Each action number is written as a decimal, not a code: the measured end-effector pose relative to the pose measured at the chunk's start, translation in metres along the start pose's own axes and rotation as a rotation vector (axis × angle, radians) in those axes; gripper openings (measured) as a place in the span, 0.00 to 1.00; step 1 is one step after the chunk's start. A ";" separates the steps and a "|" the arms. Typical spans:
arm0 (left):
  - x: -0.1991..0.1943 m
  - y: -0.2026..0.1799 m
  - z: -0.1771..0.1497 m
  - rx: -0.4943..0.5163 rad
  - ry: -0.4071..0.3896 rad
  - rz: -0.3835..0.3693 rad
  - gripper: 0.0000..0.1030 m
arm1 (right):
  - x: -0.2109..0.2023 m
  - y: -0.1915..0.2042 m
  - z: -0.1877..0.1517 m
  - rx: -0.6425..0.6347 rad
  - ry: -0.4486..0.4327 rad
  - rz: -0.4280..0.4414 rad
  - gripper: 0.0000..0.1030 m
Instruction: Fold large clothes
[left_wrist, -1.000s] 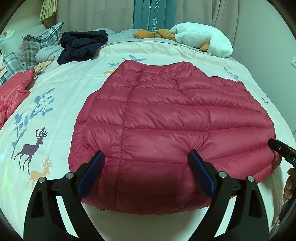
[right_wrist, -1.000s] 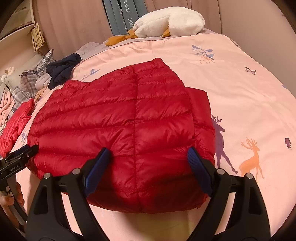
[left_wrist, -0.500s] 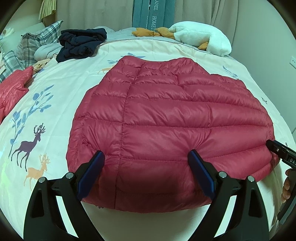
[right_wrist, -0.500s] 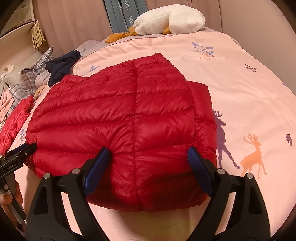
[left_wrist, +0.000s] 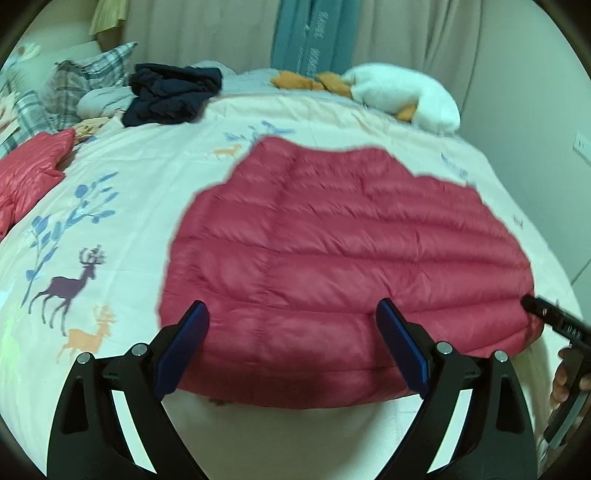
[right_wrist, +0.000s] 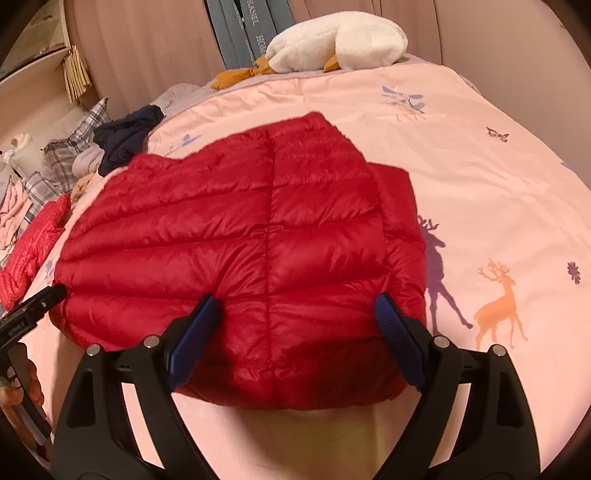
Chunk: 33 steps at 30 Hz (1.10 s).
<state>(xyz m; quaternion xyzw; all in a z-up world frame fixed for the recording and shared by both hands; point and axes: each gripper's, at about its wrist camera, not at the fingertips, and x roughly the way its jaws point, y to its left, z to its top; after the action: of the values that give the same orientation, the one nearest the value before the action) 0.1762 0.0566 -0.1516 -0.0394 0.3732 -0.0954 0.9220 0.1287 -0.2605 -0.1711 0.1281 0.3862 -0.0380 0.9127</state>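
red quilted puffer jacket (left_wrist: 332, 251) folded flat on bedspread (left_wrist: 110, 177), left gripper (left_wrist: 291, 347) and right gripper (right_wrist: 295, 339) spread wide — both empty

Your jacket (left_wrist: 332, 236) lies flat on the quilt (left_wrist: 129, 177), before both of your grippers. Behind it sits the plush goose (left_wrist: 402, 96); far left, 1 dark garment (left_wrist: 173, 92) beside the pillows (left_wrist: 92, 81).
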 end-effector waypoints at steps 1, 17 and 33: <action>-0.005 0.006 0.003 -0.019 -0.014 0.002 0.90 | -0.005 -0.001 0.000 0.002 -0.011 0.005 0.86; 0.012 0.102 0.016 -0.375 0.065 -0.333 0.90 | -0.020 -0.070 0.009 0.263 -0.029 0.124 0.86; 0.041 0.091 0.006 -0.360 0.179 -0.433 0.22 | -0.002 -0.062 0.018 0.247 0.013 0.159 0.40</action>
<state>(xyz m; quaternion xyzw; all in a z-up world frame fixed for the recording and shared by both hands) 0.2225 0.1371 -0.1877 -0.2725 0.4471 -0.2250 0.8217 0.1291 -0.3249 -0.1704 0.2696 0.3731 -0.0121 0.8877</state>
